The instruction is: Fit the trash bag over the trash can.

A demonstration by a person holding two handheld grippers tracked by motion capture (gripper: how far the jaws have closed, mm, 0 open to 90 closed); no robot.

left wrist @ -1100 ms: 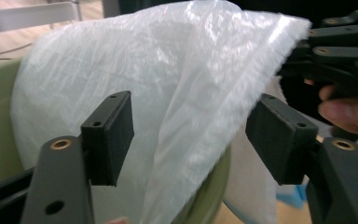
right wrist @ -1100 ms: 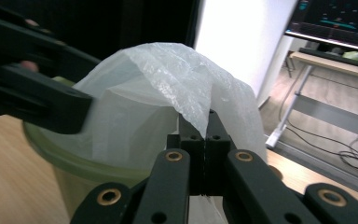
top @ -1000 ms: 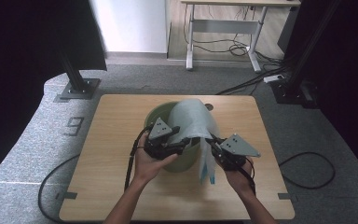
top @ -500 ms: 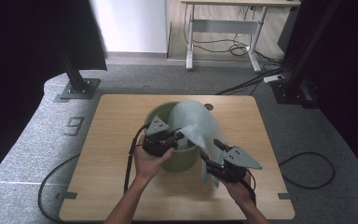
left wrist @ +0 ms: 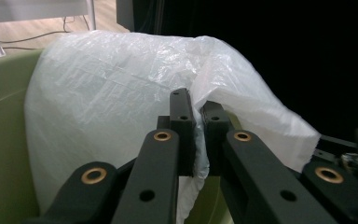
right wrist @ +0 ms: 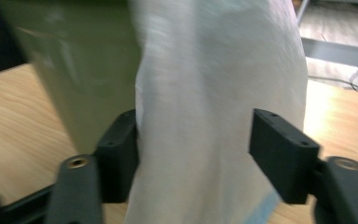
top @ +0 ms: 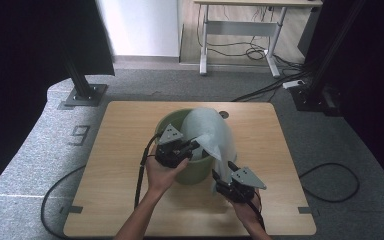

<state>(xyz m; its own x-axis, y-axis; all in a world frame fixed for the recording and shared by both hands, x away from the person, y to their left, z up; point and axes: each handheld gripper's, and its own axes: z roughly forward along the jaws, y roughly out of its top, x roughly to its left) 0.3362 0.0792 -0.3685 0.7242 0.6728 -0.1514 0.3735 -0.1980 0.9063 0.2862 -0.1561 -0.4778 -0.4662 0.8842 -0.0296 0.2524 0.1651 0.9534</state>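
Observation:
A light green bin (top: 196, 172) stands mid-table with a white plastic bag (top: 212, 132) draped over its right rim. My left gripper (top: 196, 145) is at the near rim, shut on a fold of the bag (left wrist: 112, 93); its jaws (left wrist: 196, 105) pinch the film beside the bin (left wrist: 0, 140). My right gripper (top: 221, 171) is low at the bin's right front, near the table. Its jaws (right wrist: 193, 126) stand open and have just been closing a little. The hanging bag (right wrist: 214, 70) falls between them, brushing the left pad and clear of the right. The bin's wall (right wrist: 84, 60) is behind.
The wooden table (top: 120, 135) has free surface to the left, right and front of the bin. A small round hole (top: 223, 114) sits near the table's far edge. Cables trail from both grippers off the near edge.
My right gripper has dropped from rim height beside the bag to near the table and toward the front edge, its jaws now apart. The left hand has stayed at the rim.

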